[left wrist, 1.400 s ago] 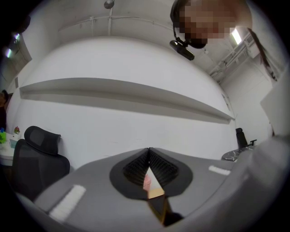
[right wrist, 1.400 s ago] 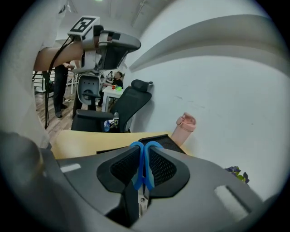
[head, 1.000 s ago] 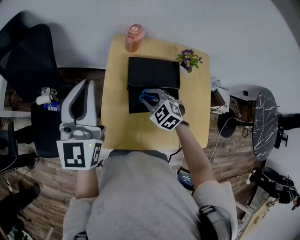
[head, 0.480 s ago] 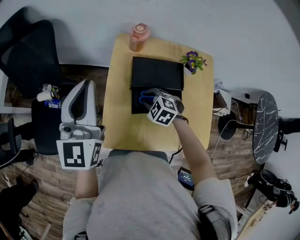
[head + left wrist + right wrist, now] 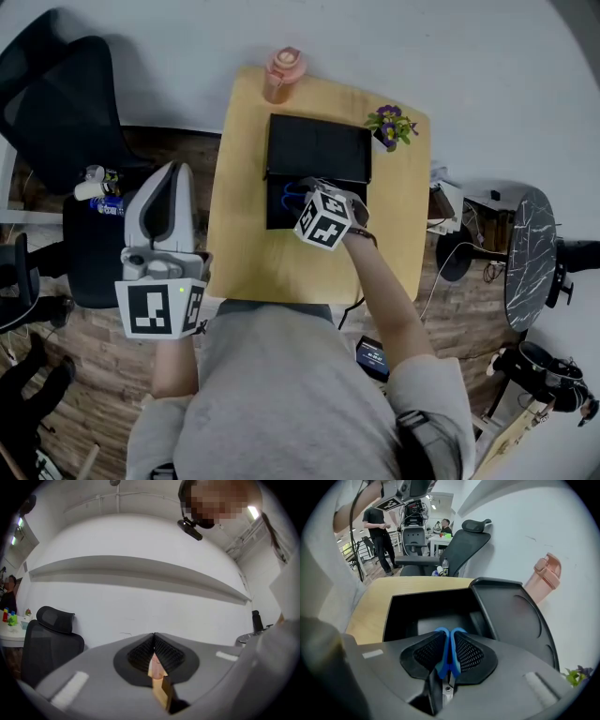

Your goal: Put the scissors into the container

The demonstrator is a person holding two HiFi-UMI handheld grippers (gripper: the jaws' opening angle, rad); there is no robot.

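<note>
Two grippers here: right gripper is clamped on the scissors by the blue handles, just over the open black container on the table. Left gripper is pinched together, off the table's left edge.

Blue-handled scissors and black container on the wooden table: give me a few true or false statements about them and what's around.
1. The right gripper is shut on the blue-handled scissors. True.
2. The black plastic container is closed. False: its lid stands open.
3. The left gripper holds the pink bottle. False: it is shut and empty; the pink bottle stands at the table's far edge.
4. A pot of purple flowers stands on the light wooden table. True.
</note>
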